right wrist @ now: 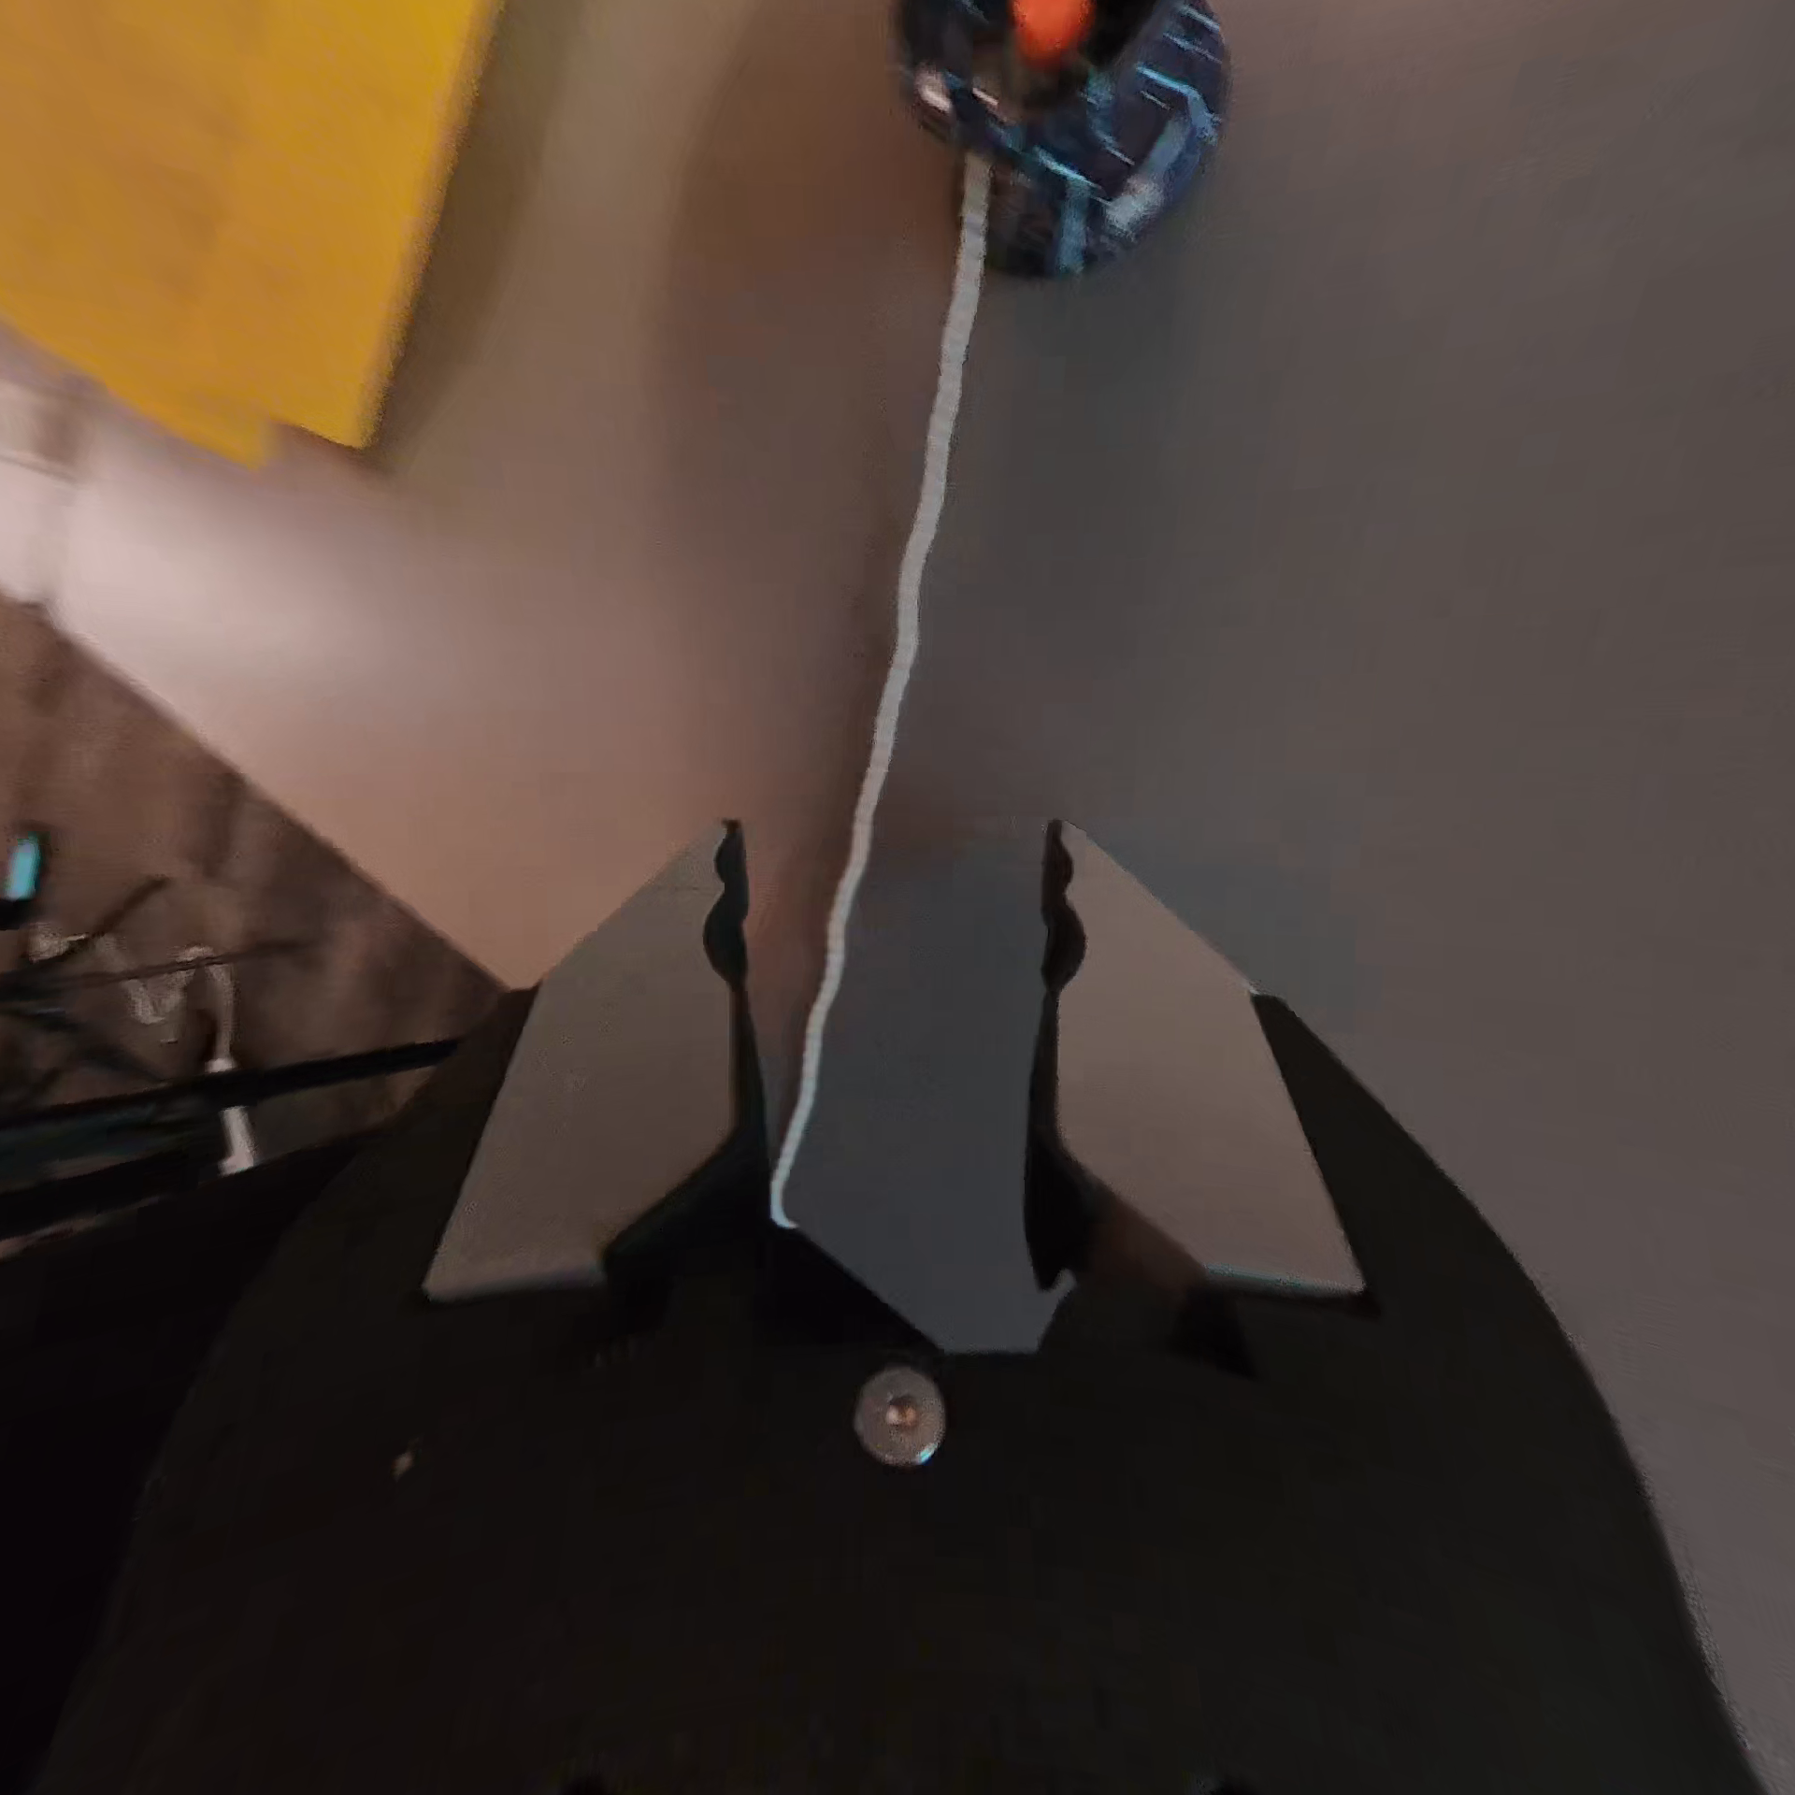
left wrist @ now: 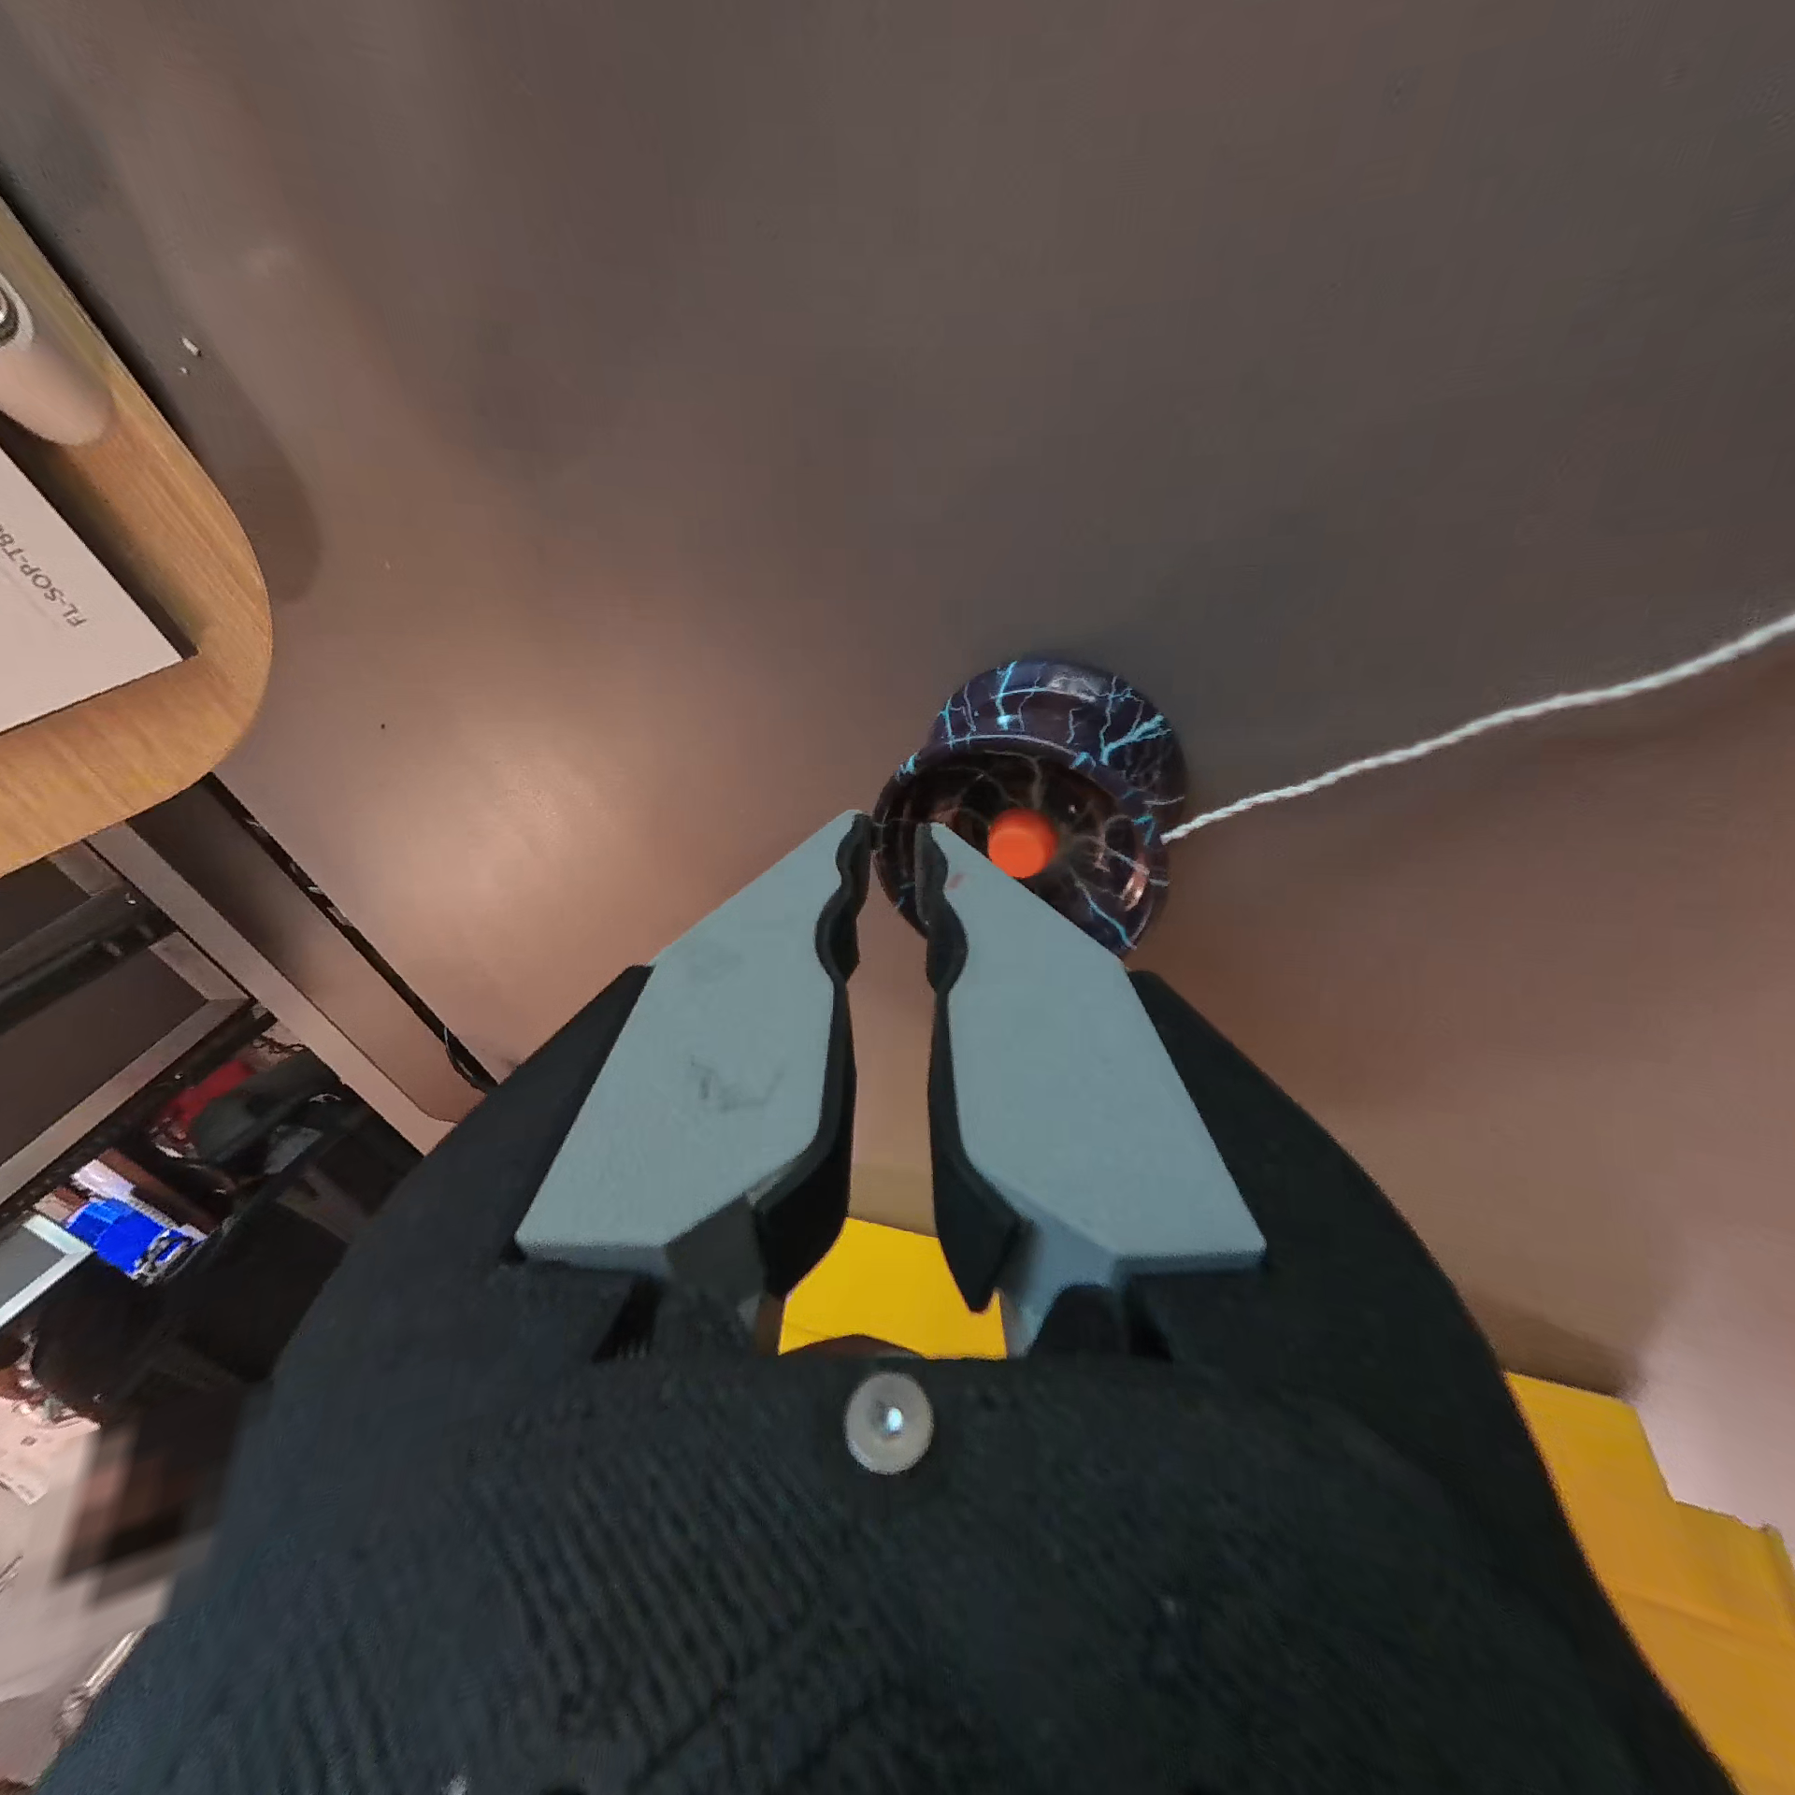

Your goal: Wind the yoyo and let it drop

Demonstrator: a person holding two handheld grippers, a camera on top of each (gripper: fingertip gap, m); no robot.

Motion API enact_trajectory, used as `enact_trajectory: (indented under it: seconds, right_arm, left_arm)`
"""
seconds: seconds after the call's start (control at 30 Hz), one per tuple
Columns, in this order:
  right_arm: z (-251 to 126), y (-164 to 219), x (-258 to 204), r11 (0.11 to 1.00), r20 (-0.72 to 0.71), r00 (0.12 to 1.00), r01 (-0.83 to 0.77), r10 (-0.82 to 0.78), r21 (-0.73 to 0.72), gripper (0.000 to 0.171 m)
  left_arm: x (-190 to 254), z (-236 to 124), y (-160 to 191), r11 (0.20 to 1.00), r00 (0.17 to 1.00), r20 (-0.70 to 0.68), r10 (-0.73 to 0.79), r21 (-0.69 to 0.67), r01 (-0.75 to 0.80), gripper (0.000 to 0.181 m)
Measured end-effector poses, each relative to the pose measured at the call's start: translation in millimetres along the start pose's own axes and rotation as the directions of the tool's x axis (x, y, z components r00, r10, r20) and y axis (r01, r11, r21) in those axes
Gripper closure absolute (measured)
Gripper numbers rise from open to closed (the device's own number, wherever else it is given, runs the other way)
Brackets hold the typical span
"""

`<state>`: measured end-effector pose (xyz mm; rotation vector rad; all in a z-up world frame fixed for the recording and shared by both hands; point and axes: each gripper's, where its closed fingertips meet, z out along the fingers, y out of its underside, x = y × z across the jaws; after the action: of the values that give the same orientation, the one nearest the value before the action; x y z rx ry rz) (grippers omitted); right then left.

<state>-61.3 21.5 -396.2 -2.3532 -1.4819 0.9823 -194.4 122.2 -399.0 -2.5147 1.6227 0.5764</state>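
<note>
Clearly little is wound yet: the yoyo (left wrist: 1030, 806) lies on the brown table (left wrist: 680, 437), nipped at its rim by the nearly closed left gripper (left wrist: 894, 845). String (right wrist: 913, 602) trails loosely through the wide-open right gripper (right wrist: 894, 835); winding and dropping remain.

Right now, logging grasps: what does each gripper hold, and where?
Left gripper pinches the yoyo by its near rim. Right gripper is open; the string runs between its fingers, ungripped.
</note>
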Motion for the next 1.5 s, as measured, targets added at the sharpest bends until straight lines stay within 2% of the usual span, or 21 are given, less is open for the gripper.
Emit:
enact_trajectory:
  seconds: [0.07, 0.13, 0.17, 0.27, 0.37, 0.4, 0.47, 0.5, 0.7, 0.87, 0.93, 1.03, 1.13, 1.2, 1.27, 1.37, 1.5]
  right_arm:
    - [2, 3, -13, 0.996, -0.017, 0.997, 0.081, -0.082, -0.020, 0.107]
    - [12, 15, -11, 0.984, -0.100, 0.981, 0.157, -0.165, -0.088, 0.099]
    - [15, 16, -4, 0.977, -0.166, 0.965, 0.192, -0.205, -0.088, 0.113]
    - [17, 15, 7, 0.944, -0.263, 0.907, 0.312, -0.330, -0.109, 0.125]
    - [22, 12, 4, 0.907, -0.263, 0.869, 0.415, -0.420, -0.076, 0.138]
    - [22, 11, 5, 0.902, -0.263, 0.865, 0.425, -0.428, -0.073, 0.148]
    - [18, 10, 14, 0.901, -0.268, 0.861, 0.427, -0.432, -0.081, 0.167]
    - [16, 10, 17, 0.916, -0.249, 0.882, 0.395, -0.401, -0.074, 0.171]
    - [-2, -5, 67, 0.969, -0.247, 0.937, 0.233, -0.246, -0.079, 0.171]
    - [-11, -47, 102, 0.979, -0.194, 0.960, 0.196, -0.203, -0.052, 0.171]
    - [-12, -66, 112, 0.982, -0.179, 0.966, 0.183, -0.187, -0.039, 0.171]
    - [-8, -80, 119, 0.985, -0.133, 0.977, 0.163, -0.169, -0.056, 0.171]
    - [-5, -87, 122, 0.984, -0.114, 0.979, 0.163, -0.170, -0.071, 0.171]
    - [-2, -90, 120, 0.985, -0.091, 0.983, 0.156, -0.162, -0.072, 0.171]
    - [0, -92, 118, 0.986, -0.066, 0.985, 0.152, -0.157, -0.072, 0.171]
    - [6, -91, 116, 0.984, -0.044, 0.986, 0.157, -0.161, -0.088, 0.171]
    - [11, -91, 114, 0.983, -0.017, 0.988, 0.153, -0.155, -0.102, 0.171]
  left_arm:
    - [0, 0, 0, 1.000, 1.000, 0.009, -0.001, -0.001, 0.001, 0.174]
    - [0, 0, -1, 1.000, 1.000, 0.008, -0.011, 0.003, 0.011, 0.174]
    - [-1, 0, -1, 1.000, 1.000, 0.006, -0.012, 0.006, 0.012, 0.174]
    - [-1, 0, 0, 1.000, 1.000, 0.014, 0.006, 0.004, -0.006, 0.174]
    - [-1, 0, 0, 1.000, 1.000, 0.021, 0.010, 0.006, -0.010, 0.174]
    - [-1, 0, 0, 1.000, 1.000, 0.021, 0.011, 0.008, -0.011, 0.174]
    - [0, 0, 1, 1.000, 0.999, 0.025, 0.022, 0.011, -0.022, 0.174]
    - [0, 0, 2, 0.999, 0.999, 0.030, 0.027, 0.015, -0.028, 0.174]
    - [1, -3, 5, 0.992, 0.991, 0.083, 0.102, 0.064, -0.107, 0.180]
    - [9, -7, 2, 0.953, 0.951, 0.152, 0.269, 0.103, -0.286, 0.180]
    - [9, -7, 2, 0.949, 0.947, 0.164, 0.277, 0.106, -0.296, 0.180]
    - [4, -9, 8, 0.981, 0.982, 0.129, 0.135, 0.124, -0.151, 0.176]
    - [-8, -23, 24, 0.976, 0.982, 0.115, -0.151, 0.173, 0.129, 0.163]
    - [-6, -40, 32, 0.899, 0.922, 0.034, -0.385, 0.240, 0.366, 0.155]
    - [7, -55, 32, 0.803, 0.849, -0.081, -0.523, 0.287, 0.522, 0.153]
    - [37, -58, 20, 0.766, 0.799, -0.215, -0.561, 0.231, 0.600, 0.149]
    - [59, -40, 0, 0.788, 0.789, -0.258, -0.558, 0.135, 0.601, 0.140]
